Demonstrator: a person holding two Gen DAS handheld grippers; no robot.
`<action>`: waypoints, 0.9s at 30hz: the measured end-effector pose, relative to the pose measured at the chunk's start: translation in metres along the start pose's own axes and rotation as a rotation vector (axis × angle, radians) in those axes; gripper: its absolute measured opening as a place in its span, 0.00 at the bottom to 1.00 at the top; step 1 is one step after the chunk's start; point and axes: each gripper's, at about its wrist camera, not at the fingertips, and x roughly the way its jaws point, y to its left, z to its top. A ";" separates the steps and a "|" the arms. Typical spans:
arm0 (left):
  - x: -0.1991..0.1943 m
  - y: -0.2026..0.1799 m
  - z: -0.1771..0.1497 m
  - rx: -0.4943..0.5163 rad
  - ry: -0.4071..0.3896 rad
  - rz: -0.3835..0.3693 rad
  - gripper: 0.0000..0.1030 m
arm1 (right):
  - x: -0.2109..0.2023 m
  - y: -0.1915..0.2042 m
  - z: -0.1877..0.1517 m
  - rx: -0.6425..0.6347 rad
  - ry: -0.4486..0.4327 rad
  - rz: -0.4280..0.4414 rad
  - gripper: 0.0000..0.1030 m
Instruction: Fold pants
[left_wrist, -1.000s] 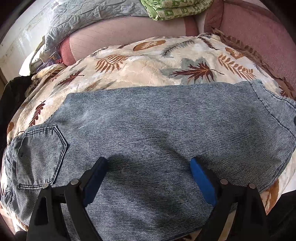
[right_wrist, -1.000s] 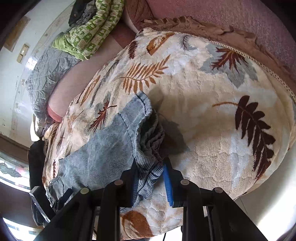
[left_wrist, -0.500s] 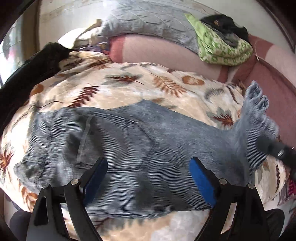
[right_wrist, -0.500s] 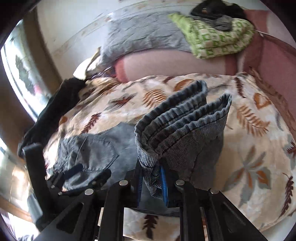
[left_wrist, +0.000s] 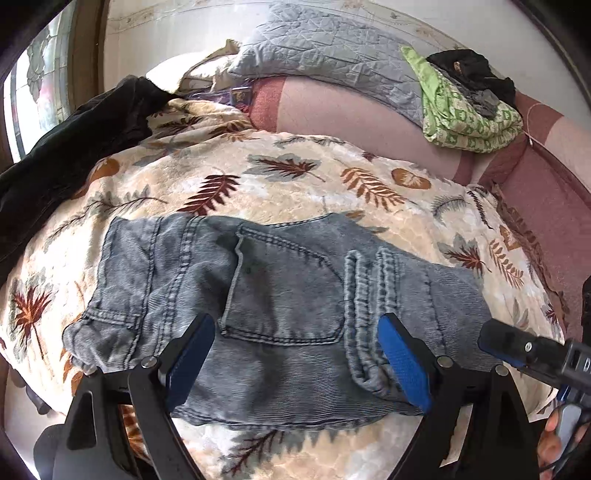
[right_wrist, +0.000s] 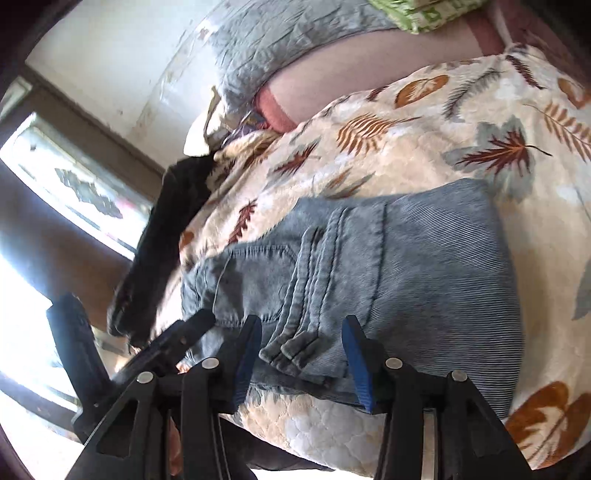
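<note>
A: What is seen on the cream leaf-patterned blanket (left_wrist: 295, 184)?

B: Folded grey-blue denim pants (left_wrist: 288, 302) are laid directly under both grippers, hems doubled over the pocket.

A: And the grippers?

B: The left gripper (left_wrist: 295, 363) is held wide apart, nothing gripped. The right gripper (right_wrist: 301, 360) is being opened; the hems lie between its jaws, unpinched.

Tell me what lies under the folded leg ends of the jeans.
The leg ends lie on the seat of the jeans, covering part of the back pocket. Beneath that is the leaf-print blanket. Anything between the denim layers is hidden.
</note>
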 end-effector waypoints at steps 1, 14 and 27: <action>0.002 -0.009 0.001 0.015 -0.002 -0.010 0.88 | -0.007 -0.014 0.002 0.055 -0.011 0.011 0.50; 0.053 -0.061 -0.031 0.202 0.146 0.069 0.88 | -0.009 -0.073 0.039 0.213 0.051 0.077 0.53; 0.070 -0.059 -0.037 0.208 0.165 0.063 0.89 | 0.028 -0.087 0.080 0.160 0.036 0.004 0.57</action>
